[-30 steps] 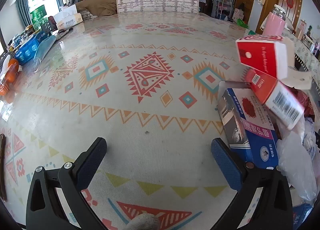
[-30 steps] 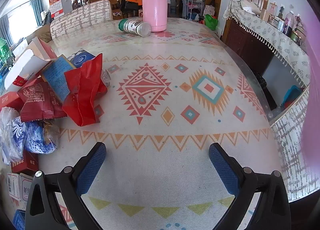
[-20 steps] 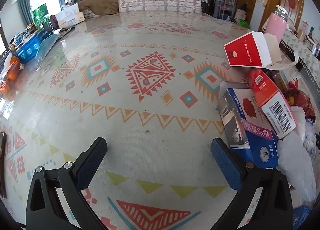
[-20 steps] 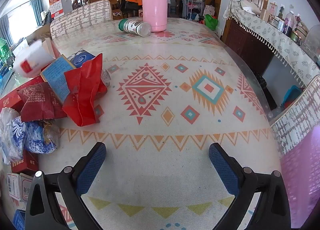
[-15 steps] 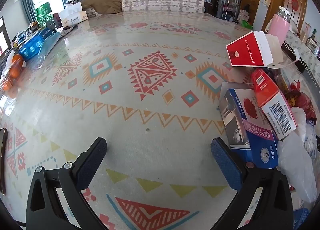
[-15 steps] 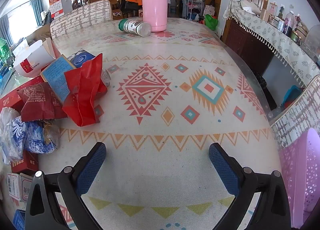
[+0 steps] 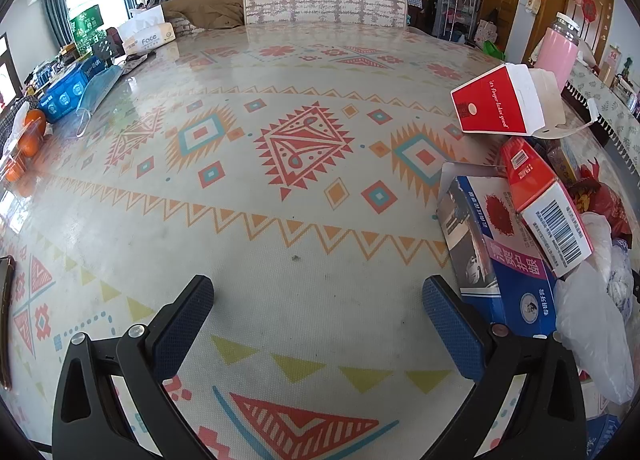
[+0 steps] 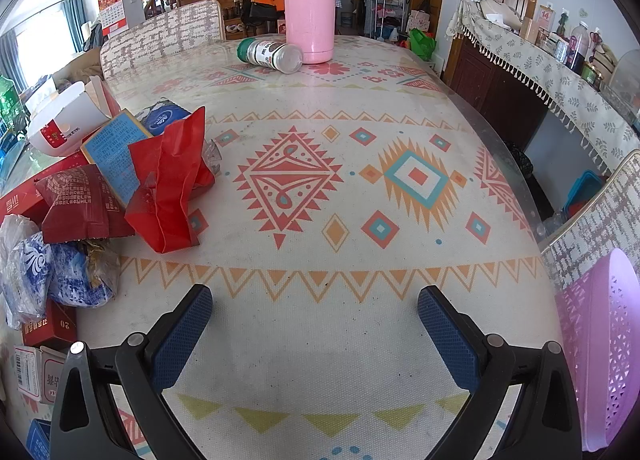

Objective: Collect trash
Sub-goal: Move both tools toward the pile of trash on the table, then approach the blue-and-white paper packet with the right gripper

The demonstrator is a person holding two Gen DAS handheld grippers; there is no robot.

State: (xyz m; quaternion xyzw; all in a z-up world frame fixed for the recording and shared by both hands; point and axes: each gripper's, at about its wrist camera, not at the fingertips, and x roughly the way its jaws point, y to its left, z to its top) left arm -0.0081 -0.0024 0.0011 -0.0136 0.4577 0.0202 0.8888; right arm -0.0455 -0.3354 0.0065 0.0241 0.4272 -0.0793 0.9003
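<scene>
Sunlit living room, stairs at the far end, and a long worktop under a patterned cloth fills both views. Trash is heaped between the two tools: on the right side of the left view and the left side of the right view. In the heap are a red-and-white carton perched on top, a blue box lying flat, a red box with a barcode across it, a clear plastic bag nearest, and, seen from the other side, a red bag and a dark red packet. A plastic bottle lies on its side at the far end, touching or just beside a pink flask. A pink perforated basket shows at the near right edge of the right view.

Both the left tool and the right tool are spread wide with nothing between the fingers, hovering over bare cloth.

Collection looks barely begun, or between pieces: nothing is in hand. The basket seems the likely bin, though that is a guess. Next, one tool must swing toward the heap, and the red bag or the top carton look like the easiest first picks. The loose bag will crumple, so a deep pinch suits it; pulling a lower box risks toppling the carton.
</scene>
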